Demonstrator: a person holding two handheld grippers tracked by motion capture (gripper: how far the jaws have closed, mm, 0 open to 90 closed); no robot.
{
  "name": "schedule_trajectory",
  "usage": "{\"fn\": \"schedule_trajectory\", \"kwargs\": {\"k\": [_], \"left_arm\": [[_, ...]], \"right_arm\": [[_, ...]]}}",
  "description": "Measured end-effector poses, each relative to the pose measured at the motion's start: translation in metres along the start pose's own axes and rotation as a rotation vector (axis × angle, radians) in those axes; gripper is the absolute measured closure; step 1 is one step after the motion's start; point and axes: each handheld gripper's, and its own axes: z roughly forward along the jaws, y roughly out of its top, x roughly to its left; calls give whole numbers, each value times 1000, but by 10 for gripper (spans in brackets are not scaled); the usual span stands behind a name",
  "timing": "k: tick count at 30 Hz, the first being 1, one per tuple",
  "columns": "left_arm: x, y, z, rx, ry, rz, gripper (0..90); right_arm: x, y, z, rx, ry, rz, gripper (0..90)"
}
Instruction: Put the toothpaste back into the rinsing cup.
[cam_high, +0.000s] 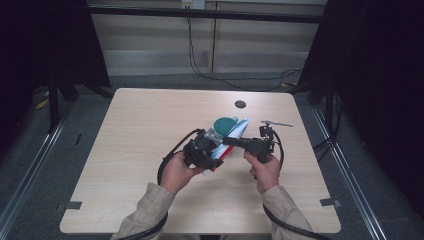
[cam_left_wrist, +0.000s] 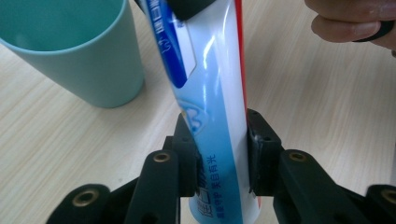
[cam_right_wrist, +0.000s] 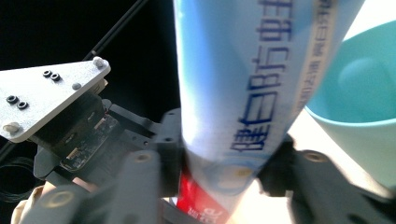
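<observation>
Pale wood table (cam_high: 140, 150) carries teal cup (cam_high: 225, 123). Toothpaste tube (cam_high: 231, 137) held just beside cup, long axis running cup-side to person. Left gripper (cam_left_wrist: 219, 154) pinches tube's near end; right gripper (cam_right_wrist: 224, 163) pinches it closer to cup. Both jaw pairs closed on tube.

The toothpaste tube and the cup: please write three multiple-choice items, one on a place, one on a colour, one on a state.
1. Where is the cup?
A. on the table
B. on the floor
C. in a hand

2. What colour is the cup?
A. red
B. teal
C. yellow

3. How is the toothpaste tube held?
A. lying free
B. by one gripper
C. by both grippers

Answers: 1 A, it stands on the wood. 2 B, its wall is teal. 3 C, the left gripper and right gripper each clamp their fingers on it.
</observation>
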Motion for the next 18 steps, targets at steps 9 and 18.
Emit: {"fn": "schedule_trajectory", "kwargs": {"k": [9, 18], "left_arm": [[9, -8, 2, -41, -41, -53, 417], [21, -37, -2, -68, -45, -102, 221]], "right_arm": [[8, 4, -2, 34, -28, -95, 735], [9, 13, -21, 7, -76, -155, 737]]}}
